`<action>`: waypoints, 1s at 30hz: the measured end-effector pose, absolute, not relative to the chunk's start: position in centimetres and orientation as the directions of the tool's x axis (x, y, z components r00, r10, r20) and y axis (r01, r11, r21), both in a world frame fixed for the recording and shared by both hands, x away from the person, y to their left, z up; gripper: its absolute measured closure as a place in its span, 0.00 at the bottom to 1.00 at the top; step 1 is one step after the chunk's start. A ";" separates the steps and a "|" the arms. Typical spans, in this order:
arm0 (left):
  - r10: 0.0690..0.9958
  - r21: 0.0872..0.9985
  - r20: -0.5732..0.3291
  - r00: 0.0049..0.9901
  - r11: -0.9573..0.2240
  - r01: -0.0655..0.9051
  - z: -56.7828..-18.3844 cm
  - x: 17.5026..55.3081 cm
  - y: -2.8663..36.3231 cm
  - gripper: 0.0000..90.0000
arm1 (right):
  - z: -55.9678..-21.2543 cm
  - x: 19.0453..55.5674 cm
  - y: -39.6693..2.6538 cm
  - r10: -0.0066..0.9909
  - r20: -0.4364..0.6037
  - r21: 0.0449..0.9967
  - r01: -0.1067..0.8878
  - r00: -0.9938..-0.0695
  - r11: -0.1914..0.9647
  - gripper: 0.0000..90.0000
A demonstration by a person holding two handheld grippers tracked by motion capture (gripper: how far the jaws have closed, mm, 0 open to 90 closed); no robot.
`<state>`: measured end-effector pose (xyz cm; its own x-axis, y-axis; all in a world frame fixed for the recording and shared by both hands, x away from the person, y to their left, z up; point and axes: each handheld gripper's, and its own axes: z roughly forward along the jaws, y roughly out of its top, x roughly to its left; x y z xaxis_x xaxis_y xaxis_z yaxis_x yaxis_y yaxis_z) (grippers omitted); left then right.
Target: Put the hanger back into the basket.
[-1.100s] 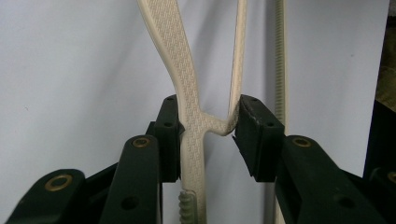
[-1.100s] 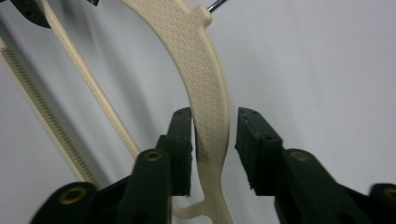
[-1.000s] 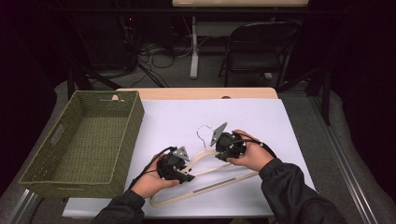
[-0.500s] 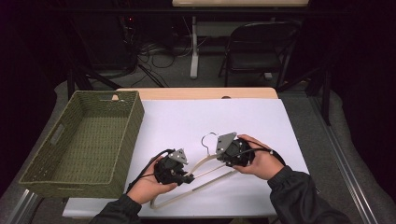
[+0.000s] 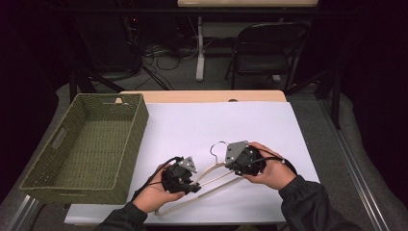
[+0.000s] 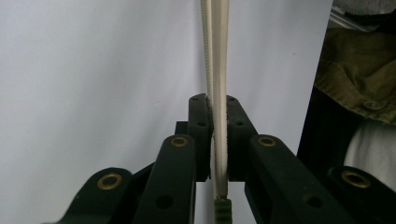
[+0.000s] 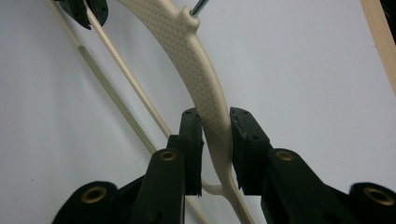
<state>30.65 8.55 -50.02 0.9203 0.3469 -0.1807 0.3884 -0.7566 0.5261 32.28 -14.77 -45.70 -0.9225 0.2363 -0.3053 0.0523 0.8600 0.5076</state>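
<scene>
Jaws of the left gripper (image 6: 215, 140), just closed, pinch the hanger's (image 5: 211, 174) thin crossbar (image 6: 219, 70); the right gripper (image 7: 215, 140) clasps its broad curved shoulder (image 7: 187, 51). That cream hanger lies low over the white table (image 5: 192, 125), beside the green woven basket (image 5: 82, 144).

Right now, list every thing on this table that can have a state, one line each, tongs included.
Cream plastic clothes hanger: lifted at an angle over the white table cover, held at two places.
Left tongs: shut on the hanger's thin crossbar, having just been closing.
Right tongs: shut on the hanger's broad textured arm, below its metal hook.
Green woven basket: upright, empty, at the table's left.
</scene>
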 end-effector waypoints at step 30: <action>0.485 0.647 -0.172 0.857 -0.601 0.470 -45.9 31.2 14.5 0.97 | -45.1 32.5 -21.0 0.410 -0.238 0.598 0.199 -0.881 0.776 0.63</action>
